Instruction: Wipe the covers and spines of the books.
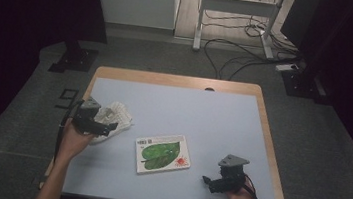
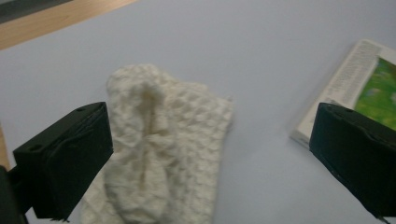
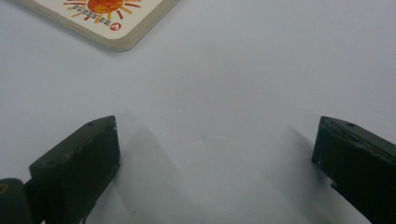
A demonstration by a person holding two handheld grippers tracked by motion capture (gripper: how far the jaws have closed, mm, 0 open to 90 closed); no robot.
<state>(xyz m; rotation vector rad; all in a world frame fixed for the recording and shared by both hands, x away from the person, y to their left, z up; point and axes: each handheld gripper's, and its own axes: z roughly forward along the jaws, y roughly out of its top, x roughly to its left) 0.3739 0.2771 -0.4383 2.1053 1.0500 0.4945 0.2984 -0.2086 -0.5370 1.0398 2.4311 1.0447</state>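
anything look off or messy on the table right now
Only the white knitted cloth: it lies bunched and crumpled near the table's left edge, beneath the open left gripper. The book lies flat, slightly askew to the table edges. Nothing spilled or damaged.

Cream knitted cloth (image 2: 163,154), crumpled, on table's left

High view: fixed overhead, person's side, faces forward and down, whole table (image 1: 176,82) in frame, far. Left gripper view: close, low, looks along own jaws at white knit cloth (image 2: 163,149); book (image 2: 359,79) edge shared with high view. Right gripper view: close, tabletop, same book's corner (image 3: 112,18).
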